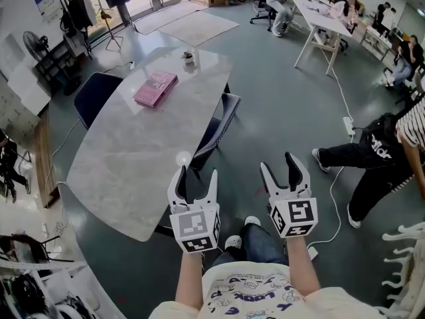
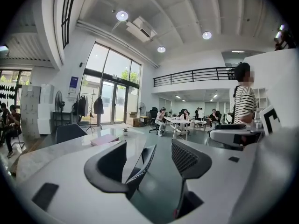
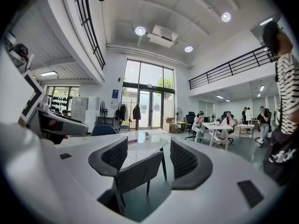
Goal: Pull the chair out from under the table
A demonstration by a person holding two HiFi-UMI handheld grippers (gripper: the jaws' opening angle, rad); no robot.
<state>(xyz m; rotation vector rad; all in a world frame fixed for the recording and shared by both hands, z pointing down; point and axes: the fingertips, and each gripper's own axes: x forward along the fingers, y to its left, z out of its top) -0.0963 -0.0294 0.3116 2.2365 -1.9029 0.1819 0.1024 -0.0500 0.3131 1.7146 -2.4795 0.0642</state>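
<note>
**Chair and both grippers, seen from the head view.** The chair [image 1: 222, 119], dark-framed with a patterned mesh back, stood at the right-hand edge of the pale marble desk [image 1: 126, 165], just above the centre of the frame. Its back rose clear of the desk top, while its seat lay largely hidden beneath that top. Neither tool touched it.

The left hand-held gripper [image 1: 196, 177], at lower centre, had its jaws spread wide with nothing between the pads. In the left gripper view the chair's back appeared in the gap between the jaws, but farther off and apart from them.

The right hand-held gripper [image 1: 278, 166], just to the right of the first and over the grey floor [image 1: 279, 92], was likewise wide open and empty. The right gripper view framed the chair's back and legs between the jaws, again at a remove. Both grippers pointed up the frame, toward the chair.

On the desk, in the upper left part of the frame, lay a pink book [image 1: 155, 88]. Beyond the book, near the desk's far end, stood a small pot [image 1: 188, 58]. A blue chair [image 1: 94, 96] was drawn up at the desk's left side.

At the right edge a person in a striped top [image 1: 406, 135] stood well apart from the desk. At upper right, other people sat at a long white table [image 1: 325, 22].
</note>
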